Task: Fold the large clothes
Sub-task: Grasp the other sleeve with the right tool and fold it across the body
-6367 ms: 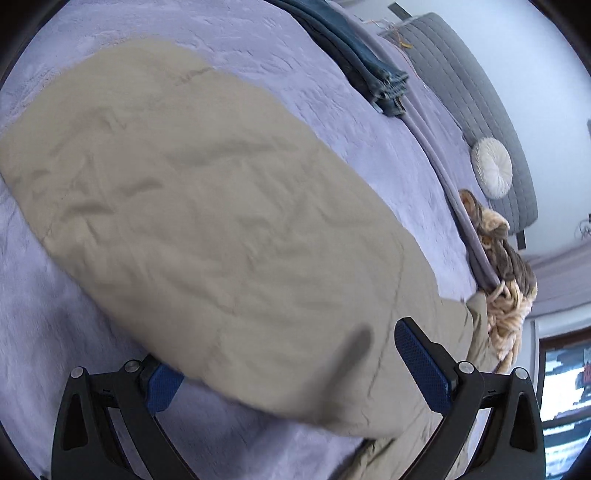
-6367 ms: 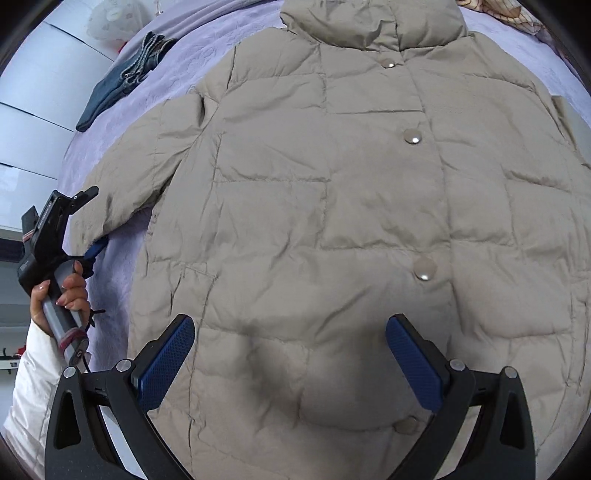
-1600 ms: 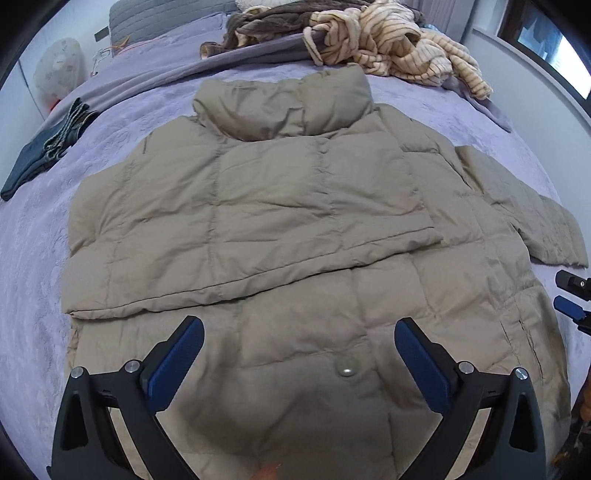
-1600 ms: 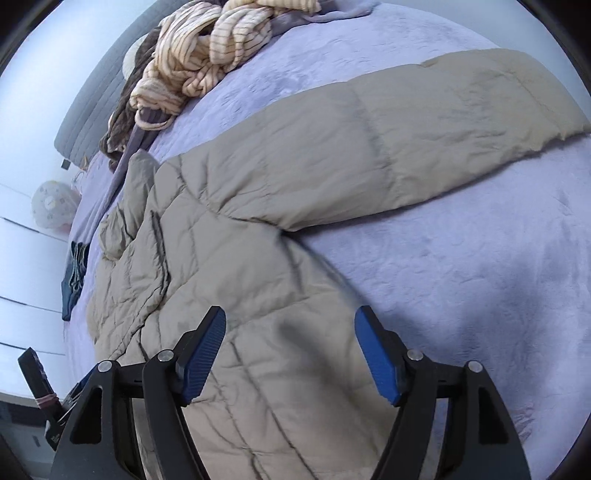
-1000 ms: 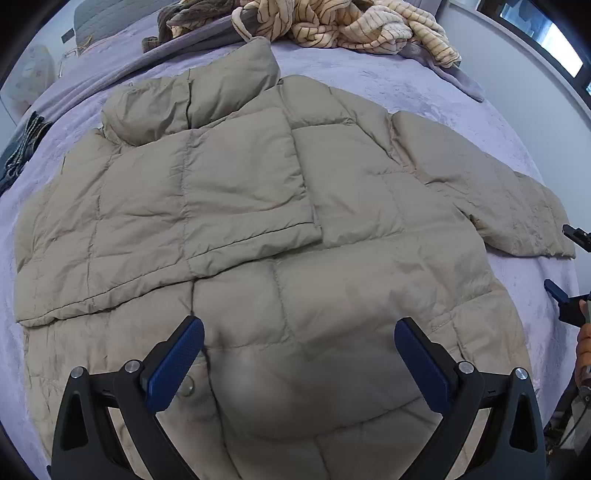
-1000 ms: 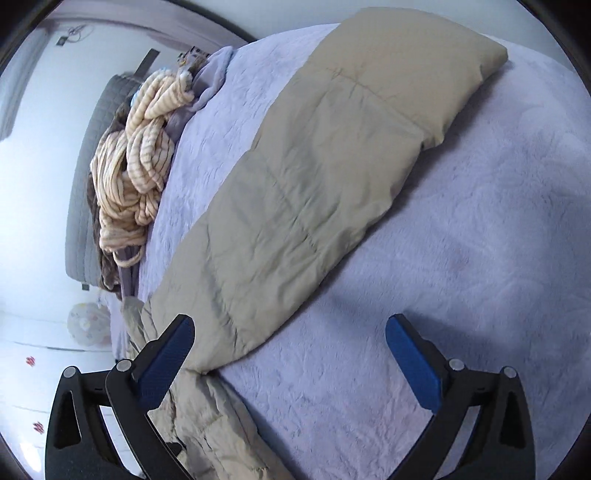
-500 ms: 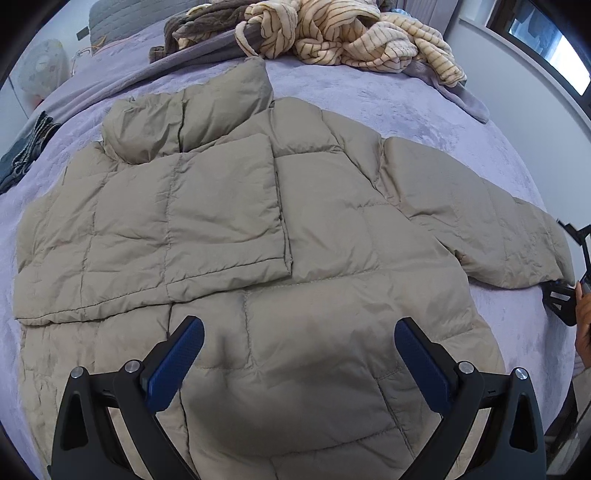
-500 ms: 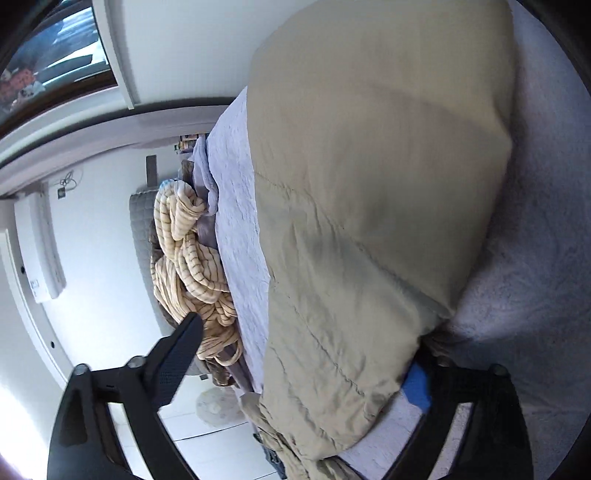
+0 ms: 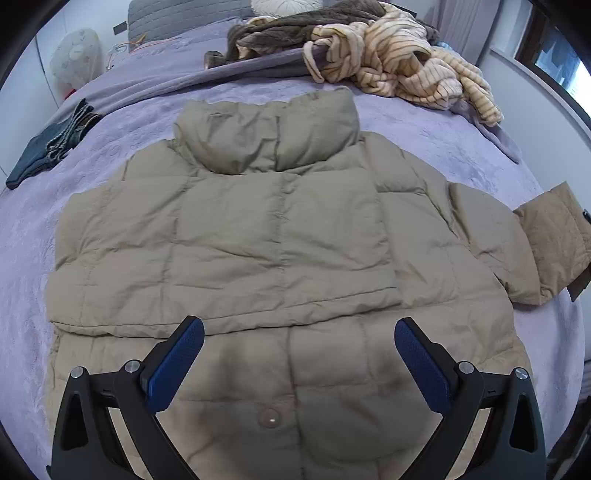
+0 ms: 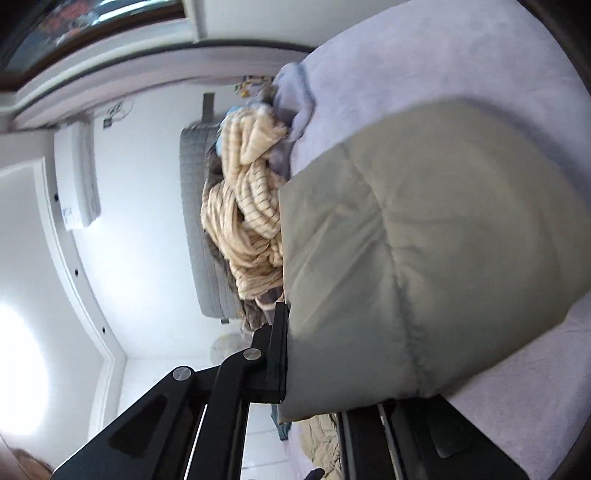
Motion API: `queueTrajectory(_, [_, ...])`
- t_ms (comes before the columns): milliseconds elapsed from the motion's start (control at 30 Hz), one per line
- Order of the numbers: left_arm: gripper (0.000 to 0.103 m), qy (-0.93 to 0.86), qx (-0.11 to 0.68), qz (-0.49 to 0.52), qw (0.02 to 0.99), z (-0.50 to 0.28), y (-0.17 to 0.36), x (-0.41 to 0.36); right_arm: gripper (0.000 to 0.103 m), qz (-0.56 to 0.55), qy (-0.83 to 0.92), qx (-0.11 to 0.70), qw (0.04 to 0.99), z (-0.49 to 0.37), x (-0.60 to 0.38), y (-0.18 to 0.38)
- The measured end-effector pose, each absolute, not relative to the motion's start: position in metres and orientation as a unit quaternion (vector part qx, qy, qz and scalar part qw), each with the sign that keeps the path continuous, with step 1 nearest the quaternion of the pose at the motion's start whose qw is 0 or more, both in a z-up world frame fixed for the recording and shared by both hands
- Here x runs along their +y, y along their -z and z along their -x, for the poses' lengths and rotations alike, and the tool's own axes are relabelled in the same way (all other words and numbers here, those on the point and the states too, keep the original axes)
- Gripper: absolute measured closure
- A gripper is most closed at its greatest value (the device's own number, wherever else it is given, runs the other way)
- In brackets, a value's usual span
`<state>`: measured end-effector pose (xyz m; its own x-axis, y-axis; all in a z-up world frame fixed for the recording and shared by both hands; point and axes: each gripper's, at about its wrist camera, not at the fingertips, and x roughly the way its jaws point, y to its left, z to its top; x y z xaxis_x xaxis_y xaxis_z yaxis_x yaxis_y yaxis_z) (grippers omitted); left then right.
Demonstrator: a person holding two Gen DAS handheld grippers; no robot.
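One sleeve cuff [image 10: 424,258], lying flat before, is now clamped in the right hand-held gripper [image 10: 314,369]; the left hand-held gripper [image 9: 299,354] hovers wide open.

No readable text, label, brand or number shows in either wrist view.

From the left wrist we look down and forward along the bed [image 9: 55,229] from its foot end, over the whole puffer jacket [image 9: 258,240] toward the headboard [image 9: 166,14]. From the right wrist, rolled sideways, we sit right against the jacket's sleeve [image 10: 424,258]. Both views share the striped blanket [image 9: 406,74] [image 10: 251,206].
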<state>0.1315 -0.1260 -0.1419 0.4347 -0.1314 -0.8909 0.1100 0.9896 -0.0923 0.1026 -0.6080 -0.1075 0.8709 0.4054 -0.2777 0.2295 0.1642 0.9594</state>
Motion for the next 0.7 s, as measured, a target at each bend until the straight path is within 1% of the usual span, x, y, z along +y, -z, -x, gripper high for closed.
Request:
queueTrajectory(133, [0.0, 0.052, 0.516, 0.019, 0.855, -0.136, 0.14, -0.088, 0.098, -0.545, -0.121, 0.3, 0.774, -0.156, -0.528, 0.066])
queueTrajectory(233, [0.0, 0.038, 0.513, 0.028, 0.857, -0.138, 0.14, -0.057, 0.097, -0.441, -0.152, 0.349, 0.813, -0.189, -0.451, 0.045])
queueTrajectory(333, [0.0, 0.023, 0.511, 0.037, 0.859, -0.138, 0.142, -0.026, 0.097, -0.347, -0.186, 0.392, 0.831, -0.211, -0.368, 0.046])
queueTrajectory(500, [0.0, -0.001, 0.506, 0.048, 0.861, -0.141, 0.146, 0.018, 0.097, -0.248, -0.189, 0.464, 0.829, -0.226, -0.271, 0.092])
queueTrajectory(567, [0.0, -0.008, 0.506, 0.052, 0.861, -0.143, 0.15, 0.03, 0.097, -0.221, -0.178, 0.492, 0.823, -0.217, -0.253, 0.123])
queueTrajectory(600, [0.0, -0.011, 0.507, 0.053, 0.86, -0.144, 0.153, 0.035, 0.097, -0.216, -0.171, 0.506, 0.817, -0.206, -0.248, 0.139])
queueTrajectory(700, [0.0, -0.01, 0.514, 0.056, 0.856, -0.146, 0.163, 0.041, 0.097, -0.216, -0.135, 0.542, 0.801, -0.211, -0.243, 0.179])
